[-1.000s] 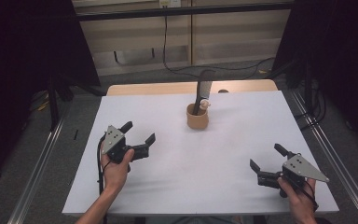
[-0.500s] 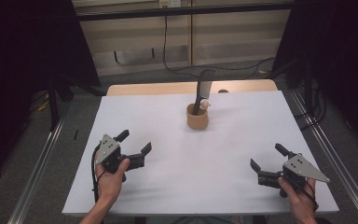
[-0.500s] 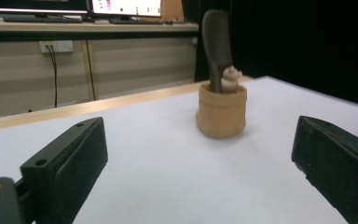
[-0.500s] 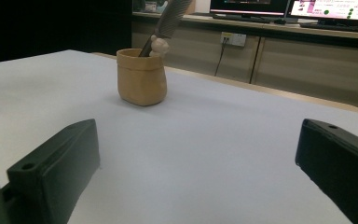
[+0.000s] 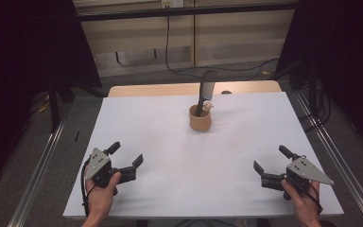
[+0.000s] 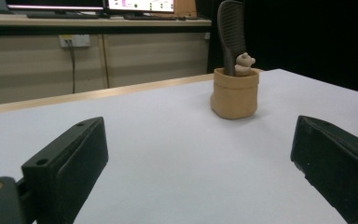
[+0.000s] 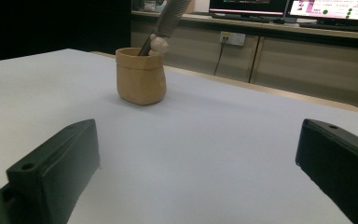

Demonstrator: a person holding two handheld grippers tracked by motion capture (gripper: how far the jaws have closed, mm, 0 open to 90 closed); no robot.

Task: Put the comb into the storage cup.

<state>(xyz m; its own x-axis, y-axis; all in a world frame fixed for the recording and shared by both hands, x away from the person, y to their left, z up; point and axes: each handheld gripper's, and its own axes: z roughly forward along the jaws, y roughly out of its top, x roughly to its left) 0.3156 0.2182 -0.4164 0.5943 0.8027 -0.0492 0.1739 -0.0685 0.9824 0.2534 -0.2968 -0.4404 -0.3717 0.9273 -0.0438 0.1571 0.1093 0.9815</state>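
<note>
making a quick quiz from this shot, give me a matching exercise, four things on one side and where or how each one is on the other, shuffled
Things:
1. comb
2. tan cup
3. left gripper
4. right gripper

Places or states:
A. open, near the table's front right corner
B. stands far of mid-table
C. open, near the table's front left edge
D. stands upright in the cup

Pairs: 1-D, 2-B, 3-C, 4-A

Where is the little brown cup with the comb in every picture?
High view: the cup stands at the table's middle, toward the far edge.
Left gripper view: right of centre, upper half.
Right gripper view: left of centre, upper half.
Shared landmark: the dark comb standing in it.
</note>
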